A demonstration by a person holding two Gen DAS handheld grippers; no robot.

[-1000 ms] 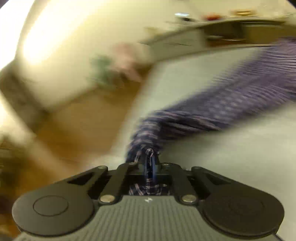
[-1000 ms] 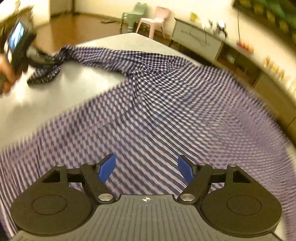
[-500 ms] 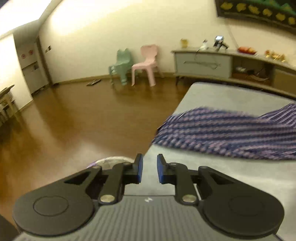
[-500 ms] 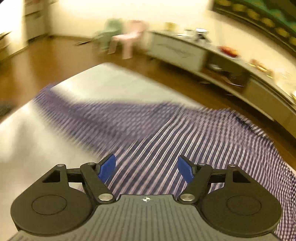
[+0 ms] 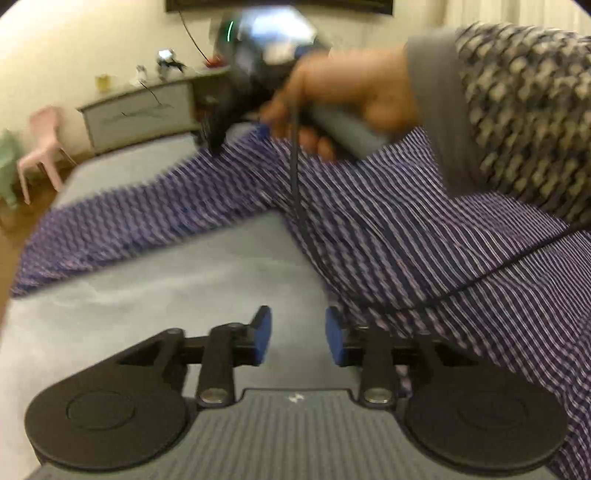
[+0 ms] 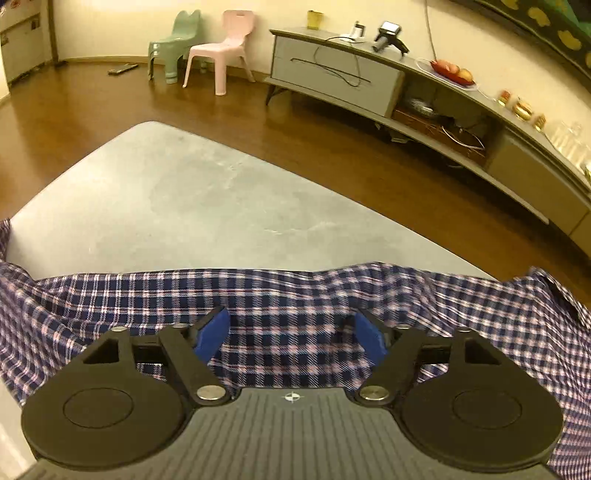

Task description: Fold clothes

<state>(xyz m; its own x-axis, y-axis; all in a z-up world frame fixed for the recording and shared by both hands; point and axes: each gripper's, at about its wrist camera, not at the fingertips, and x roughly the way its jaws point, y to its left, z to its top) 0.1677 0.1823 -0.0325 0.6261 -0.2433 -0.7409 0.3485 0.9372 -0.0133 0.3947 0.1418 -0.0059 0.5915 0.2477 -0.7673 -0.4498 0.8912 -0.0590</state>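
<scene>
- Lying spread across the grey counter (image 6: 207, 192) is the plaid shirt (image 6: 288, 317), navy with pink and white lines; one sleeve (image 5: 122, 229) runs out toward the counter's left edge in the left wrist view.
- Left tongs (image 5: 297, 334): jaws apart with a clear gap, nothing between the blue pads (image 5: 263, 328); they sit over bare counter just beside the shirt's edge.
- Right tongs (image 6: 291, 334): jaws wide apart, nothing gripped; plaid fabric lies directly beneath and between them.
- Left wrist view also catches the right hand (image 5: 354, 99) gripping its tool handle above the shirt, heavily motion-blurred; a black cable (image 5: 295, 177) hangs from it down across the fabric.
- Container: red dish (image 6: 452, 72) on the long sideboard (image 6: 332, 79), holding fruit.
- Sideboard top also carries a yellow cup (image 6: 315, 19) and a handheld device (image 6: 389, 33).
- Pink chair (image 6: 225, 48) and green chair (image 6: 175, 42) stand side by side on the wood floor (image 6: 92, 114), well apart from the counter.
</scene>
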